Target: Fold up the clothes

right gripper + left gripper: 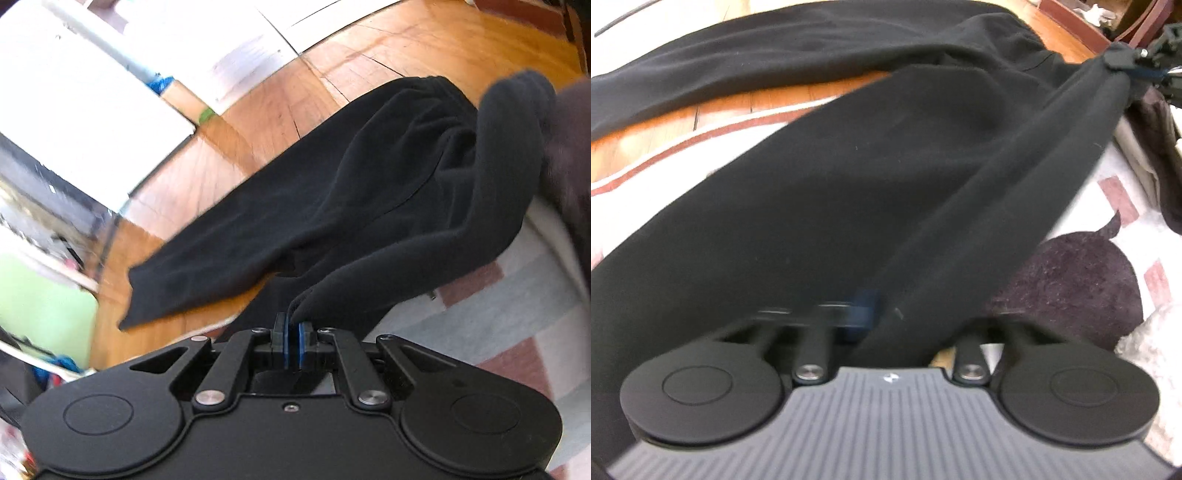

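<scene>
Black fleece trousers (820, 206) lie stretched across a checked rug and the wooden floor. In the left wrist view the cloth drapes over my left gripper (882, 314); only a blue pad (862, 310) shows, so its jaws are hidden. The same view shows my right gripper (1123, 61) at the far right, pinching a corner of the trousers and pulling it taut. In the right wrist view my right gripper (291, 332) is shut, blue pads pressed on a fold of the trousers (332, 206). One trouser leg (207, 266) runs left over the floor.
A dark purple fuzzy garment (1071, 284) lies on the checked rug (1123, 206) to the right. Wooden floor (406, 48) lies beyond. White furniture (81, 110) stands at the upper left of the right wrist view. A wooden chair frame (1145, 18) is at the far right.
</scene>
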{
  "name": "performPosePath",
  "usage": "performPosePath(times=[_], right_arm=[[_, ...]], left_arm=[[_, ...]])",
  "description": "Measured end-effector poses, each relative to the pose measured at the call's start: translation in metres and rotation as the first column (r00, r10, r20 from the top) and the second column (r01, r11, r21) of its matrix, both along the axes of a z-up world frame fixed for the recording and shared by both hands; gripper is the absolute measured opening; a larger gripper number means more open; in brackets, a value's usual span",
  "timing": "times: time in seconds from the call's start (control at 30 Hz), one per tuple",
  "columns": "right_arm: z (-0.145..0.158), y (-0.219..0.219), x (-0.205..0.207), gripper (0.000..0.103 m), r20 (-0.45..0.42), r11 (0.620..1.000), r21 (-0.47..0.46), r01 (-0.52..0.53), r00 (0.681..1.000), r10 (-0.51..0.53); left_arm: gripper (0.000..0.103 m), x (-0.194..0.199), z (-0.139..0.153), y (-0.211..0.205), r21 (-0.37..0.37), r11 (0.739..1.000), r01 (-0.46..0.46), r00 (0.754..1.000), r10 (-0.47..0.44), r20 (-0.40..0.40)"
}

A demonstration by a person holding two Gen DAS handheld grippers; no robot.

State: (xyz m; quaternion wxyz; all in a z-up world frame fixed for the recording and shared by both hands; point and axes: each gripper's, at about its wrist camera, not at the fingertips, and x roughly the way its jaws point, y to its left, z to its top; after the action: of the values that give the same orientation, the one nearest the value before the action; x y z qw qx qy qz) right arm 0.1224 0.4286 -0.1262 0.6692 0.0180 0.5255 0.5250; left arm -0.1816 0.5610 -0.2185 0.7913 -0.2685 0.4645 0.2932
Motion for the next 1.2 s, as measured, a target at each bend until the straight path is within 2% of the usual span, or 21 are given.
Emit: performPosePath(times=[0.07, 0.13, 0.2, 0.27, 0.37, 0.47, 0.7, 0.83, 0.97, 1.07, 1.2], right_arm=[[0.008, 0.002, 0.004, 0.007, 0.027, 0.998, -0.056, -0.030, 0.999, 0.032], [0.010, 0.005, 0.005, 0.010, 0.000, 0.994, -0.103, -0.026, 1.000, 0.026], [0.018, 0.004, 0.005, 0.018, -0.030, 0.992, -0.127, -0.014, 1.000, 0.010], [0.030, 0.002, 0.004, 0.020, -0.035, 0.990, -0.141, 0.001, 0.999, -0.006], [0.063, -0.014, 0.003, 0.024, -0.008, 0.992, -0.122, 0.018, 1.000, -0.019], [0.095, -0.031, 0.004, 0.036, 0.001, 0.992, -0.119, 0.038, 0.999, -0.039], [0.169, -0.074, 0.014, 0.040, 0.091, 0.981, -0.164, 0.107, 0.992, -0.093], [0.201, -0.084, 0.018, 0.042, 0.132, 0.973, -0.186, 0.138, 0.985, -0.114], [0.222, -0.087, 0.022, 0.042, 0.225, 0.956, -0.221, 0.194, 0.964, -0.143], [0.228, -0.086, 0.024, 0.042, 0.226, 0.959, -0.219, 0.180, 0.966, -0.130], [0.234, -0.090, 0.040, 0.042, 0.207, 0.953, -0.191, 0.237, 0.958, -0.197]], left_arm=[[0.011, -0.008, 0.008, 0.005, 0.015, 0.999, -0.043, 0.998, 0.042, 0.040], [0.010, -0.015, 0.015, 0.012, 0.028, 0.996, -0.088, 0.993, 0.086, 0.081], [0.010, -0.021, 0.020, 0.017, 0.049, 0.991, -0.127, 0.986, 0.120, 0.117], [0.007, -0.021, 0.024, 0.023, 0.079, 0.984, -0.161, 0.979, 0.150, 0.136], [0.006, -0.029, 0.030, 0.029, 0.105, 0.972, -0.212, 0.965, 0.191, 0.180], [0.006, -0.034, 0.033, 0.035, 0.121, 0.961, -0.247, 0.954, 0.219, 0.207], [0.006, -0.044, 0.044, 0.038, 0.153, 0.946, -0.285, 0.936, 0.240, 0.259], [0.006, -0.046, 0.043, 0.035, 0.159, 0.947, -0.280, 0.936, 0.233, 0.263], [0.006, -0.041, 0.043, 0.027, 0.193, 0.948, -0.253, 0.949, 0.205, 0.238], [0.006, -0.042, 0.045, 0.023, 0.195, 0.948, -0.251, 0.951, 0.203, 0.235], [0.006, -0.041, 0.040, 0.024, 0.191, 0.946, -0.263, 0.949, 0.218, 0.230]])
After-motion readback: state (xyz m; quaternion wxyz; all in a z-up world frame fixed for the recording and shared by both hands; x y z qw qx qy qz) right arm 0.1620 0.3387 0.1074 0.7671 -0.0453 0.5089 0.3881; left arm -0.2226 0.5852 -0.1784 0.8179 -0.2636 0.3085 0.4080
